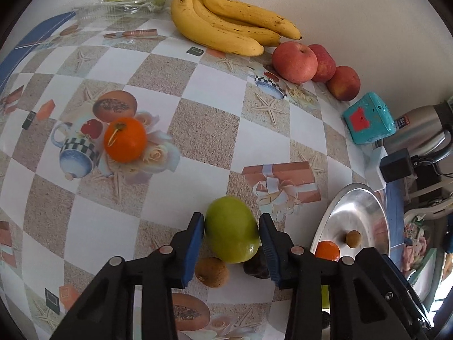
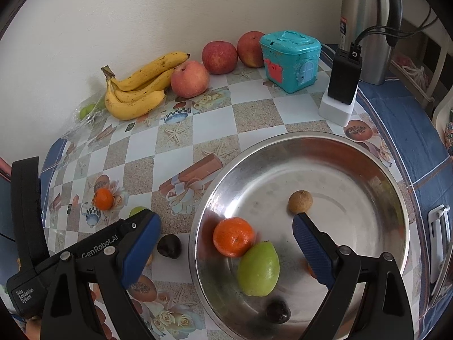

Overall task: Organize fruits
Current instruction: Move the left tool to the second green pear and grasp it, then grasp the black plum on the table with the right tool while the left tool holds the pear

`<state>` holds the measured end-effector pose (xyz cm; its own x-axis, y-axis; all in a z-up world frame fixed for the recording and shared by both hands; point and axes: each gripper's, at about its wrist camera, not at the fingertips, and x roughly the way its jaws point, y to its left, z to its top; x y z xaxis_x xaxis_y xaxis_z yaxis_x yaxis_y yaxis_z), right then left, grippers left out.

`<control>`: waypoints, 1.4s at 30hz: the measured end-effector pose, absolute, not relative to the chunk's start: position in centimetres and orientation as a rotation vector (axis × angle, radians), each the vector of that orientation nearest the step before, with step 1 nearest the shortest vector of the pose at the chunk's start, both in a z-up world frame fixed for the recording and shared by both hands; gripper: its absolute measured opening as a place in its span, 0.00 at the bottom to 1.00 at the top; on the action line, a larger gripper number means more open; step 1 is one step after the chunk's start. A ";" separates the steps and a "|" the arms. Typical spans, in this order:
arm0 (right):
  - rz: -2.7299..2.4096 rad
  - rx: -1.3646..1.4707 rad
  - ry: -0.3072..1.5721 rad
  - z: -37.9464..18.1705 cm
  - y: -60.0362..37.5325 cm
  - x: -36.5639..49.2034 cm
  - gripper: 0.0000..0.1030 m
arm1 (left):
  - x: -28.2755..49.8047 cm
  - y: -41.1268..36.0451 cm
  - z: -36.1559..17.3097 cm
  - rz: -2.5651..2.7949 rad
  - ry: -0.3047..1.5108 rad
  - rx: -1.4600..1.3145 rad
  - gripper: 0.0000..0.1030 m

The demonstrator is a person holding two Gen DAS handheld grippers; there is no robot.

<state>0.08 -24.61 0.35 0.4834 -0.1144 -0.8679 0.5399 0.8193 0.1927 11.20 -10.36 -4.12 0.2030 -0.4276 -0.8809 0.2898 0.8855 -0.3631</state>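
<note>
Tablecloth (image 1: pixel 215 90) in checks and starfish meets cream wall (image 1: pixel 354 5).

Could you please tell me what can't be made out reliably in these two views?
- Left wrist view: the dark fruit is mostly hidden behind the green fruit and a finger of the left tool.
- Both views: fruit in the clear packaging is too small to name.
- Right wrist view: the right tool hides part of the metal bowl.

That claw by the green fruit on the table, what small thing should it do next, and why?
Probably lift. The left claw has its blue pads against both sides of the smooth green oval fruit on the chequered tablecloth, and the round steel bowl already holding other fruit sits just beside it.
</note>
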 end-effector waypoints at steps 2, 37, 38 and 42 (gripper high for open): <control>-0.419 0.480 0.995 0.3 -24.6 0.1 0.91 | 11.2 -10.1 -4.1 -0.501 1.283 -0.153 0.41; -0.188 0.345 1.039 -1.9 -17.4 4.7 0.56 | 14.2 -0.1 -1.3 -0.365 1.269 -0.399 0.41; -0.195 0.345 1.043 -2.1 -17.5 4.7 0.54 | 14.2 -0.1 -1.3 -0.367 1.272 -0.401 0.41; -0.213 0.345 1.069 -2.9 -17.7 4.8 0.50 | 14.3 -0.2 -1.5 -0.373 1.281 -0.411 0.41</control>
